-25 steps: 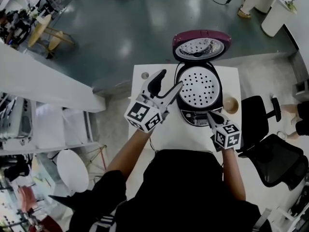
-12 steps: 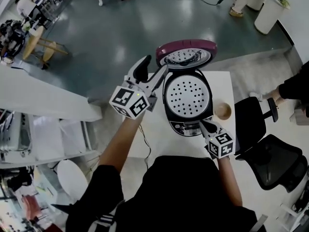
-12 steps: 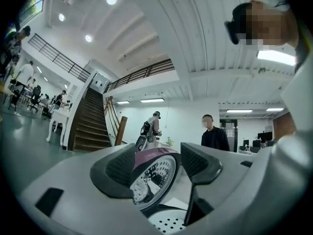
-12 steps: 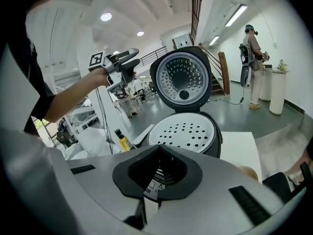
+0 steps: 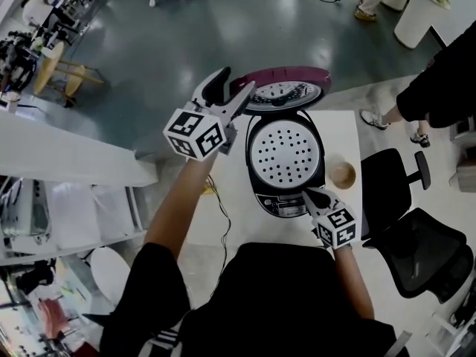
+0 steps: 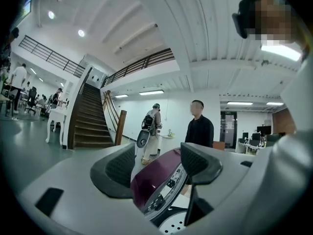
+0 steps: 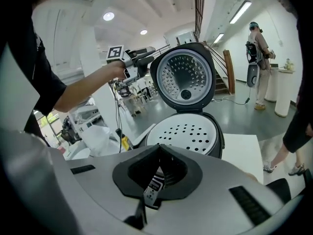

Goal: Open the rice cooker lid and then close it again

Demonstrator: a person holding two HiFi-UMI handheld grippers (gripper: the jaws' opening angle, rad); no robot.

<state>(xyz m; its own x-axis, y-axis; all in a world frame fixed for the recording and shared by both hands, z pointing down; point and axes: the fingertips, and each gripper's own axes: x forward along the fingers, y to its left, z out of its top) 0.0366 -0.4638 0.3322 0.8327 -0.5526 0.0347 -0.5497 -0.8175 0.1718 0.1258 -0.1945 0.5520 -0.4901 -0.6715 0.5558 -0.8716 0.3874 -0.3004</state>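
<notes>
The rice cooker (image 5: pixel 285 155) stands on the white table (image 5: pixel 219 214) with its perforated inner tray (image 7: pixel 188 132) showing. Its maroon lid (image 5: pixel 286 88) stands raised at the back, and the silver underside (image 7: pixel 185 76) faces me in the right gripper view. My left gripper (image 5: pixel 234 89) is open at the lid's left edge. In the left gripper view the maroon lid rim (image 6: pixel 154 177) shows between the two spread pads of the left gripper (image 6: pixel 156 166), without clear contact. My right gripper (image 5: pixel 306 194) is shut with nothing in it, its tip at the cooker's front control panel (image 5: pixel 279 205). The right gripper (image 7: pixel 159 150) shows its jaws meeting.
A small brown cup (image 5: pixel 343 174) sits on the table right of the cooker. A cable (image 5: pixel 221 222) runs off the table's left front. A black office chair (image 5: pixel 416 244) stands to the right. A person in black (image 5: pixel 439 80) stands beyond the table; other people (image 6: pixel 199 129) stand farther off.
My left gripper has travelled away from me, from beside the cooker body up to the raised lid's left edge. The right gripper has stayed at the cooker's front, still shut.
</notes>
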